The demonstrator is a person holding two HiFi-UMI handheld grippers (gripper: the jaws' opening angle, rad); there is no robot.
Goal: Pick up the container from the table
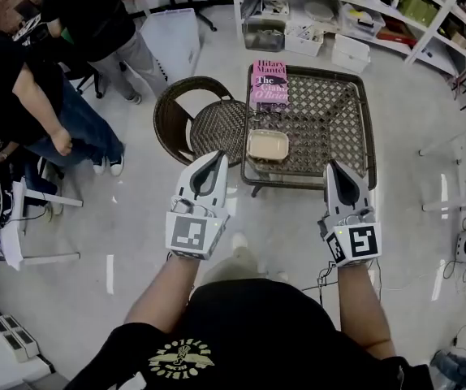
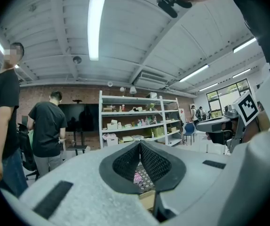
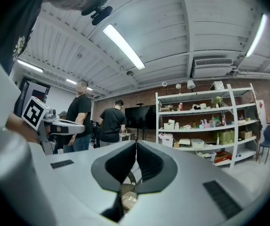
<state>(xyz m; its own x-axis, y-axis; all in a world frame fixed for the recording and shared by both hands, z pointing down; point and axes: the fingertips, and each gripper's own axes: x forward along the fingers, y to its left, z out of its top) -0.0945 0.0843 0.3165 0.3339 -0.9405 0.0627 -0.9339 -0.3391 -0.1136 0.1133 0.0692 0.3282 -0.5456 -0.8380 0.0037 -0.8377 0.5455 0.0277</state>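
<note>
Cream container (image 1: 268, 145) on wicker desk (image 1: 364, 128), L claw (image 1: 215, 159) & R claw (image 1: 335, 169) tips together, nothing held, near desk's front edge

Just beyond the tip of my left gripper (image 1: 219, 158) I see a round dark brown wicker chair (image 1: 217, 128) on a pale grey floor (image 1: 135, 218), and farther ahead a white shelving unit (image 1: 363, 35) loaded with boxes. Looking along the gripper, a red brick wall (image 2: 85, 95) backs those shelves. Long fluorescent tube lights (image 2: 95, 27) run under a white ribbed ceiling (image 2: 172, 32), and large windows (image 2: 225, 92) lie to the gripper's right.
</note>
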